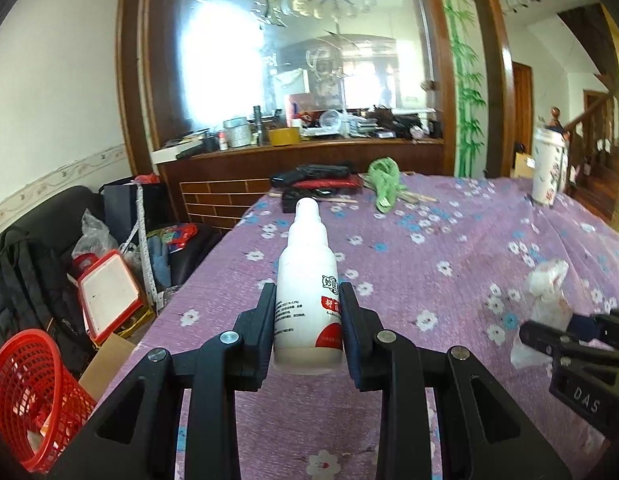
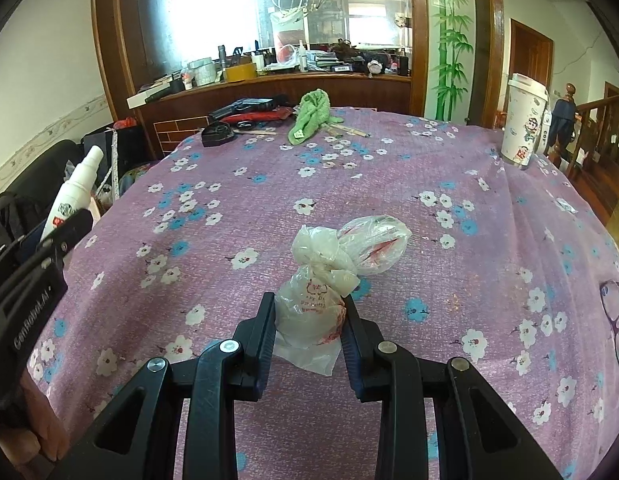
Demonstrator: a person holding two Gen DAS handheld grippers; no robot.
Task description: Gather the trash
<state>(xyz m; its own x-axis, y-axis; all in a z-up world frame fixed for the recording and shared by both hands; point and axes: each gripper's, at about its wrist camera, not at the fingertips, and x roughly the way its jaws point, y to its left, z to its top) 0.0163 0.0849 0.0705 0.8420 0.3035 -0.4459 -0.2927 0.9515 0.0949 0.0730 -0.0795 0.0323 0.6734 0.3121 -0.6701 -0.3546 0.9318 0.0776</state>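
Left wrist view shows the left gripper (image 1: pixel 308 312) clamping the white spray bottle (image 1: pixel 307 280) above the purple floral tablecloth (image 1: pixel 449 240), so carry it level to the red basket (image 1: pixel 27 396) while the right gripper (image 2: pixel 309 320) pinches the knotted plastic bag (image 2: pixel 317 292).

A white spray bottle (image 1: pixel 308 292) with a red-printed label is clamped near its base, its nozzle pointing away over the purple flowered cloth. A crumpled clear plastic bag (image 2: pixel 321 280) with red print, knotted at the middle, is gripped at its near end.
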